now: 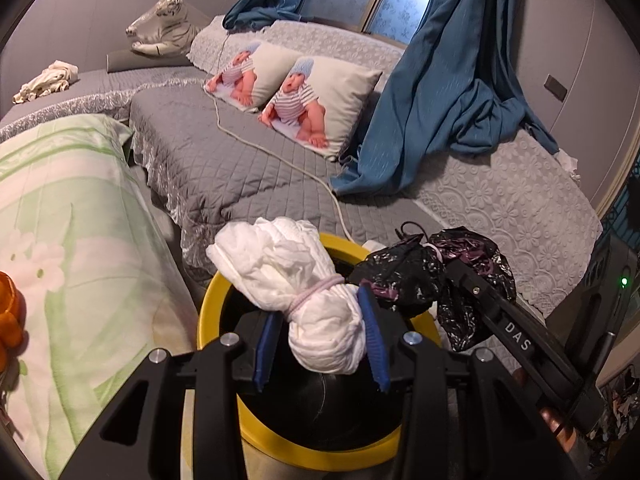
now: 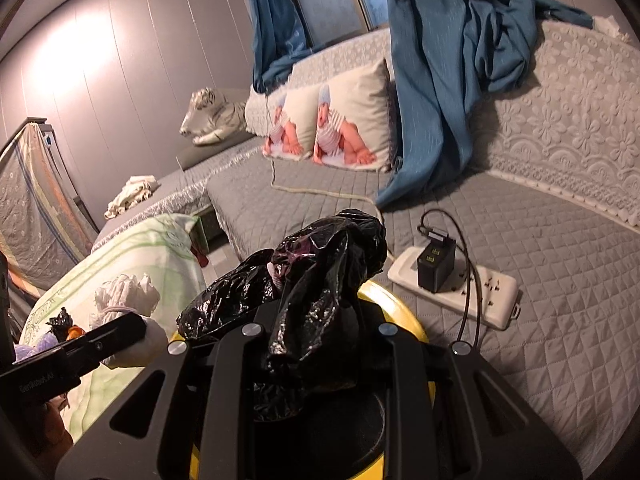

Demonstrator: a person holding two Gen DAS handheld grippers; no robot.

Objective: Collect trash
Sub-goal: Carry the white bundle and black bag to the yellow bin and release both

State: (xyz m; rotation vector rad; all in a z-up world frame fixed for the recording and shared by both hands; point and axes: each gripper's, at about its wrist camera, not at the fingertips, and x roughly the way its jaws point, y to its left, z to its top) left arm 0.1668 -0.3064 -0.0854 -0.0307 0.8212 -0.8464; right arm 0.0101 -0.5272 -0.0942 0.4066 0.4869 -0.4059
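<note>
Holding both bundles over the bin, drop is the step in hand.

Far left: green floral quilt (image 1: 60, 216), not involved. Next, left gripper (image 1: 320, 340), jaws pinching the white tied bundle (image 1: 304, 280) at its lower end, just below the elastic band. Bundle sits above the yellow-rimmed bin (image 1: 212, 304), black liner visible underneath; its upper half leans toward the left rim.

Right of that: right gripper (image 2: 316, 344), jaws closed on the black plastic bag (image 2: 320, 276). Bag bulges up and forward past the far rim of the bin (image 2: 400, 300), part of it hanging down toward the opening. The two bundles sit just beside each other.

Far right: power strip (image 2: 460, 288) with a charger plugged in, on the grey bed near the bin.

My read on doing it well: centre each load over the opening before spreading the jaws, tip the white bundle inward off the rim. Release one at a time so they don't knock each other out. Keep the black bag off the charger cable.
</note>
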